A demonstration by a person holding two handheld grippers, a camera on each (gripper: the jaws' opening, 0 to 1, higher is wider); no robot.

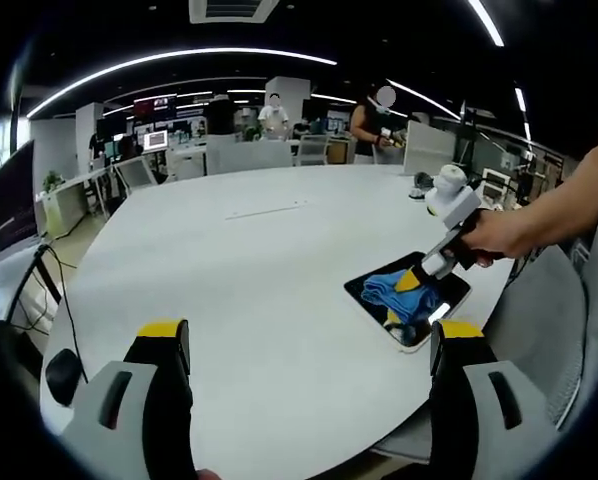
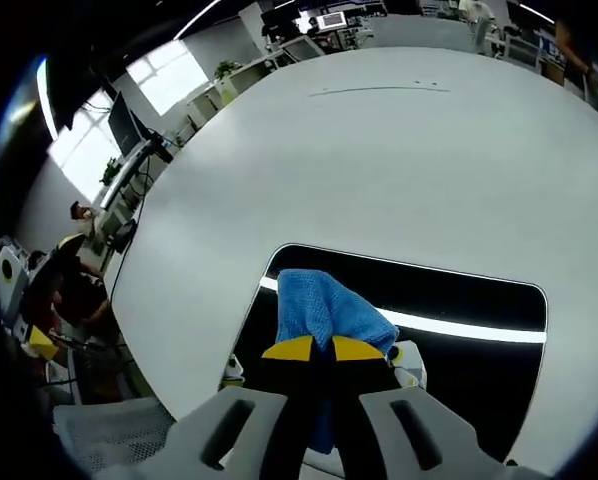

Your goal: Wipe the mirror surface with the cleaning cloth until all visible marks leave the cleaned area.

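A dark rectangular mirror [image 2: 459, 350] with a white rim lies flat on the big white table [image 2: 379, 160]. On it rests a blue cleaning cloth [image 2: 321, 310]. My right gripper [image 2: 323, 349] is shut on the cloth, its yellow-tipped jaws pinching the fabric against the glass. In the left gripper view the mirror [image 1: 369, 293] sits at the table's right edge with the cloth [image 1: 391, 290] on it, and the right gripper [image 1: 413, 281] presses down on the cloth, held by a person's hand. My left gripper [image 1: 309, 345] stands open above the near table edge, jaws far apart with nothing between them.
The round white table [image 1: 239, 260] spreads wide to the left of the mirror. A grey chair [image 1: 539, 320] stands close by the mirror. Desks, monitors and people are far behind. Cables and a black object [image 1: 61, 372] lie on the floor at left.
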